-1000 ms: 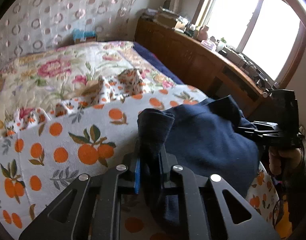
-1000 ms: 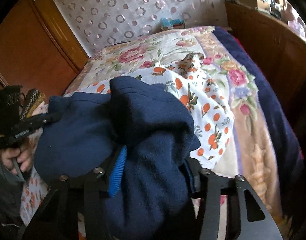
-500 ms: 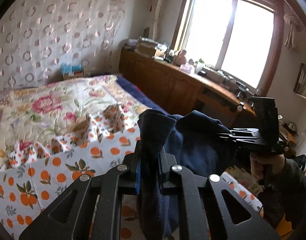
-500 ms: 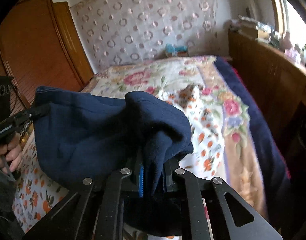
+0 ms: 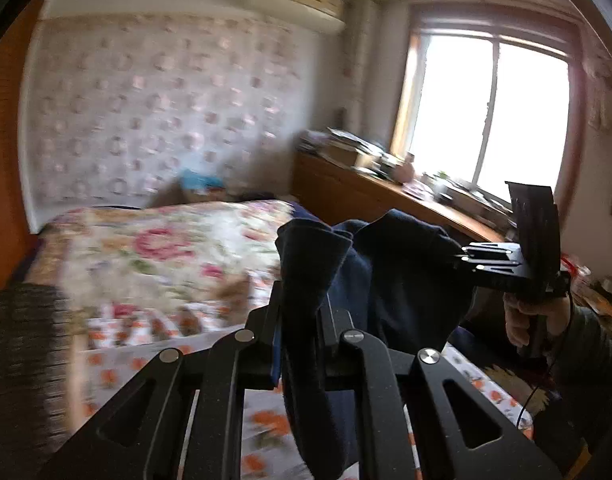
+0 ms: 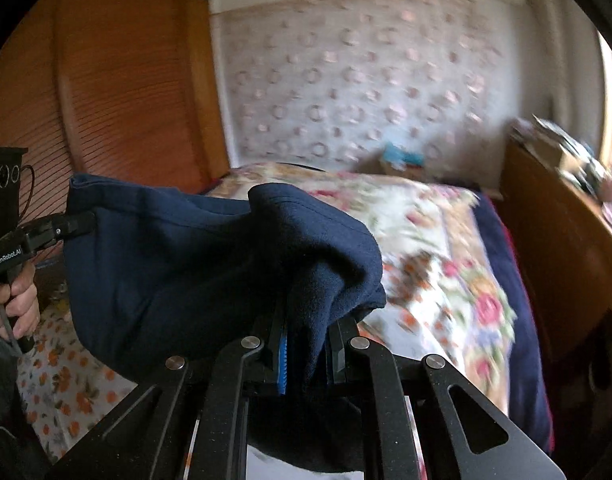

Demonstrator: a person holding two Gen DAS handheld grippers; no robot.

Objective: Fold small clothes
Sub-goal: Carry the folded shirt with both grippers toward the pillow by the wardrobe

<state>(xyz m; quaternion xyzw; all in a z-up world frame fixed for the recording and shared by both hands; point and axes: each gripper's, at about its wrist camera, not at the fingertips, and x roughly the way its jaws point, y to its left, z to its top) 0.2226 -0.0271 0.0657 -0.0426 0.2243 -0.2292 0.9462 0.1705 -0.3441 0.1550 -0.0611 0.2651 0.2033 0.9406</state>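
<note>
A dark navy fleece garment hangs in the air above the bed, stretched between both grippers. At the bottom of the left wrist view, my left gripper is shut on one bunched edge of it. My right gripper appears on the right of that view, clamped on the other end, with a hand around its handle. In the right wrist view the navy garment drapes over my right gripper, which is shut on a thick fold. There the left gripper pinches the far left corner.
Below lies the bed with a floral quilt and an orange-print sheet. A cluttered wooden cabinet runs along the right under the bright window. A wooden wardrobe stands on the bed's left. A patterned wall hanging is behind.
Both grippers have risen and tilted up, lifting the navy garment off the bed. The right gripper's jaws closed from a wide hold to a tight pinch on the fold.
</note>
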